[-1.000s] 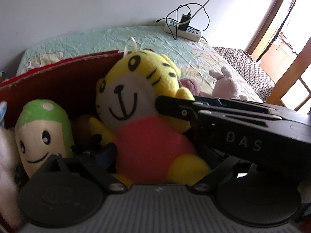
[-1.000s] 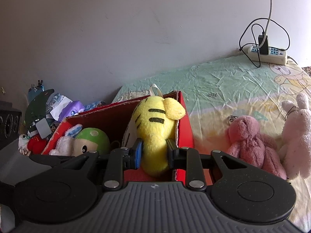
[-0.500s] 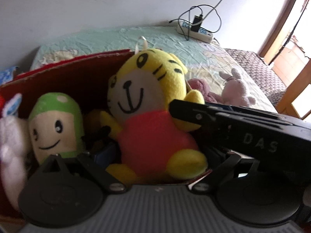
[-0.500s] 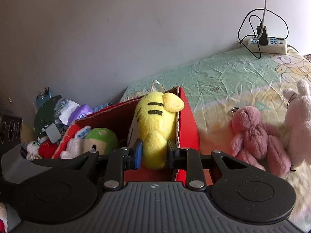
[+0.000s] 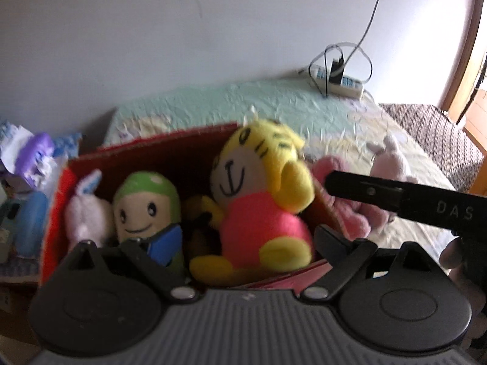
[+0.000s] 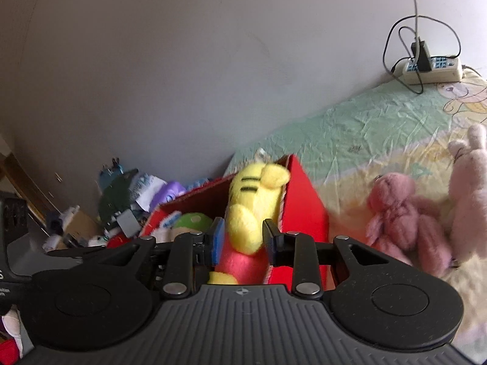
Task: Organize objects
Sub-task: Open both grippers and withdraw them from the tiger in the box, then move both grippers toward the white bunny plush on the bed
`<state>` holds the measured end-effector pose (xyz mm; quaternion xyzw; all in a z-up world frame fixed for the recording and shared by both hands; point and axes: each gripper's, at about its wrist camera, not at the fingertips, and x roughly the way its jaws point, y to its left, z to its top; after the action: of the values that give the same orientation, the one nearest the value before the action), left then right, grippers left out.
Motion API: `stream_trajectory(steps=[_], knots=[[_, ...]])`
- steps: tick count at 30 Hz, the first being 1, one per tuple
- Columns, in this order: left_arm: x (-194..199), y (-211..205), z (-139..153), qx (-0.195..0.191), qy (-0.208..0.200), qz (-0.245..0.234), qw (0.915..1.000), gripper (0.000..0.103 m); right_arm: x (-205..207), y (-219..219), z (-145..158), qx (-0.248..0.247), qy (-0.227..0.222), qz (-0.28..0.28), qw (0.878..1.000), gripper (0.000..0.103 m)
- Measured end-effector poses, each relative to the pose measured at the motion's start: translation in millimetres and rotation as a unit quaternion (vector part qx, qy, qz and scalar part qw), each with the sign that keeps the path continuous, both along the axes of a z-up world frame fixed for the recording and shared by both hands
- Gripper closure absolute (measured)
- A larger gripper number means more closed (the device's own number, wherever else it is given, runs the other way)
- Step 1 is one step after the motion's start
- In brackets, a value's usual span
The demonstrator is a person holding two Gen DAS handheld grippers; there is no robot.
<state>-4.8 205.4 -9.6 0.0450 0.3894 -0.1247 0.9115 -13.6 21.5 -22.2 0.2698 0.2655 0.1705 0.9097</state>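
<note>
A red cardboard box [image 5: 57,200] on the bed holds a white bunny [image 5: 86,216], a green-capped doll [image 5: 146,200] and a yellow tiger plush [image 5: 258,194] in a pink shirt. My left gripper [image 5: 249,243] hovers open and wide over the box's near side, holding nothing. In the left wrist view my right gripper [image 5: 334,182] comes in from the right, its tip just clear of the tiger's arm. In the right wrist view my right gripper [image 6: 243,240] frames the tiger [image 6: 252,200]; its jaws are opening with a narrow gap and grip nothing.
A pink bear [image 6: 395,213] and a pale pink rabbit [image 6: 465,182] lie on the bedsheet right of the box [image 6: 304,206]. A power strip [image 6: 432,68] with cables sits by the wall. Cluttered packets and bottles [image 6: 131,194] are piled left of the bed.
The right gripper's jaws have widened and come off the tiger's arm, drawing back to the right. The left gripper has risen and pulled back. The tiger stays in the box.
</note>
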Motion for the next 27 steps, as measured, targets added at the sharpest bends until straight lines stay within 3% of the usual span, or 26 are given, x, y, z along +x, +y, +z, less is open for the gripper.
stream_trajectory(steps=[5,10,17,27], knots=[[-11.1,-25.8,26.7,-0.015,-0.038,-0.004,0.9992,0.009,-7.9,-45.2,-1.0,0.018,0.005,-0.025,1.000,0.072],[-17.7,-77.6,31.4,-0.026,-0.052,-0.050,0.9971,0.009,-17.8,-102.2,-13.1,0.048,0.033,-0.068,0.996,0.072],[-5.2,-159.7,-2.0,-0.024,-0.013,-0.107,0.9939,0.010,-30.0,-169.9,-35.4,0.059,0.071,-0.120,0.988,0.072],[27.5,-241.6,-55.5,0.013,0.024,-0.127,0.9916,0.013,-18.5,-233.8,-79.9,0.115,0.142,-0.146,0.972,0.071]])
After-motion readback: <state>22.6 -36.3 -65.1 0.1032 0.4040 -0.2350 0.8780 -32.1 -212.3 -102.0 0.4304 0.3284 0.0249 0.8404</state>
